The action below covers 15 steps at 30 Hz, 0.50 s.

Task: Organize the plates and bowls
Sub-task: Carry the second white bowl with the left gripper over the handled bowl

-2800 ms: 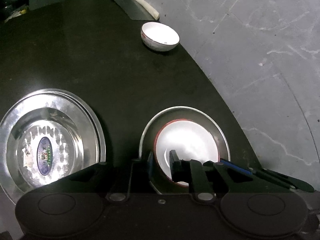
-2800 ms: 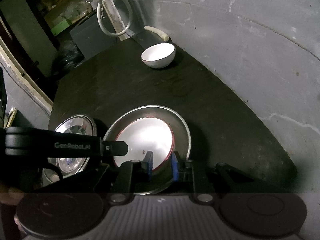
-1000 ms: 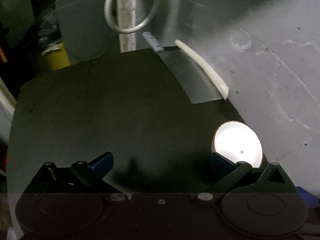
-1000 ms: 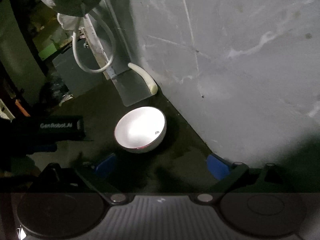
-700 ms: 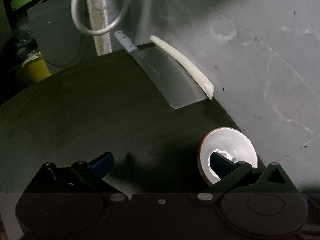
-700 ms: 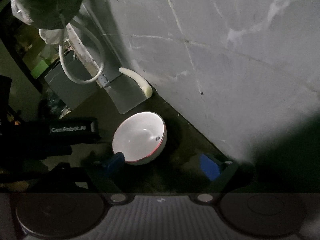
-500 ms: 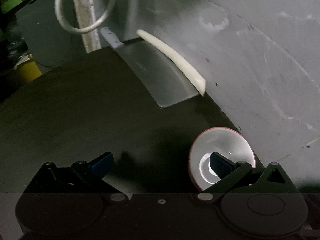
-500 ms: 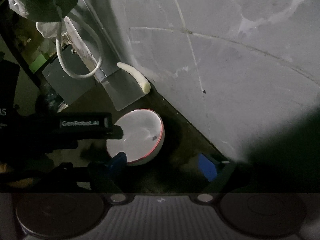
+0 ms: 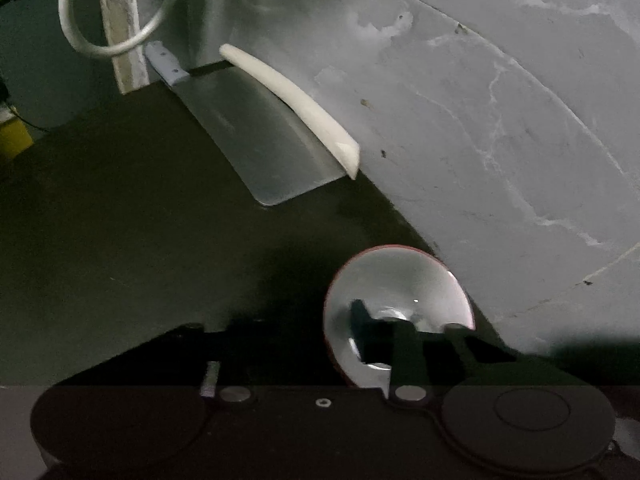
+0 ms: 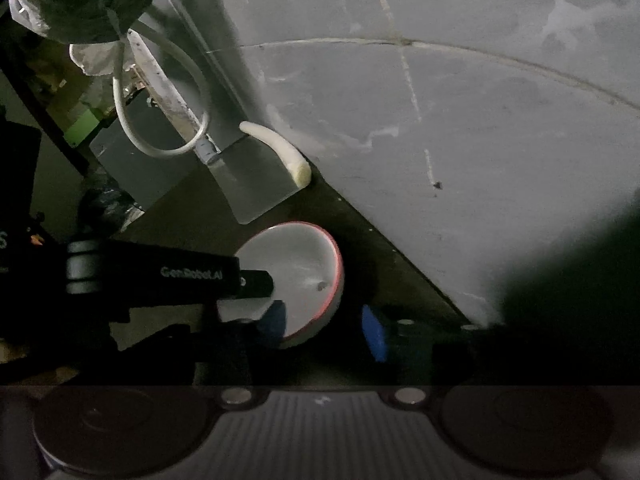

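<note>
At the left, the left gripper (image 9: 324, 320) is reaching over the dark surface (image 9: 120, 220), dipping one finger inside the red-rimmed bowl (image 9: 400, 276). Its other finger is hiding in shadow, so I cannot tell whether the rim is being pinched. It looks set to take the bowl by its near-left wall. The bowl is sitting upright close to the wall (image 9: 500, 120), with the cleaver (image 9: 264, 136) lying behind it. Further right, the right gripper (image 10: 325, 330) is hovering spread apart at the bowl's near edge, probably waiting as support.
</note>
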Motion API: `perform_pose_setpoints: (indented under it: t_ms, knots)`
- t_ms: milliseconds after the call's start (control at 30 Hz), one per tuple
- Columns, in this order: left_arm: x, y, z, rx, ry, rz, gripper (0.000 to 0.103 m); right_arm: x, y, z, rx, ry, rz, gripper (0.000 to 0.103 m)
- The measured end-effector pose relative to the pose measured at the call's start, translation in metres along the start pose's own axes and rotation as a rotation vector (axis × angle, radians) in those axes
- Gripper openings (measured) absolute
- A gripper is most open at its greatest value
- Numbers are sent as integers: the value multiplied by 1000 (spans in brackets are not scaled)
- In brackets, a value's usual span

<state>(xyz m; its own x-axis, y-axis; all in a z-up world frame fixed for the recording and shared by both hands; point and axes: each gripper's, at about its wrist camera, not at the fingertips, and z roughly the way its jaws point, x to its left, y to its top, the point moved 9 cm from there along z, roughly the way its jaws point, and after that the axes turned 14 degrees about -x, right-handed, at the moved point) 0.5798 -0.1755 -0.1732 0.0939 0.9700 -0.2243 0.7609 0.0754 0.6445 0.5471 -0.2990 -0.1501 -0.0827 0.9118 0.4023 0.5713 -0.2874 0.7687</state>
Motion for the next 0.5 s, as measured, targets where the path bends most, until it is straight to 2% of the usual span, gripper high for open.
perform_pose_setpoints:
  t_ms: [100,267,500]
  knots:
    - [-3,-3,-1,-11,-35,-12,16,3,-1,0,-9,26,1,32]
    - [-2,-6,-7,-17,-36,-44,13,2,-1,-2,-7,12,-4,25]
    - [-9,-11,-30,-49,-37,-63,12,4,-4,-23,-12,6,-27,23]
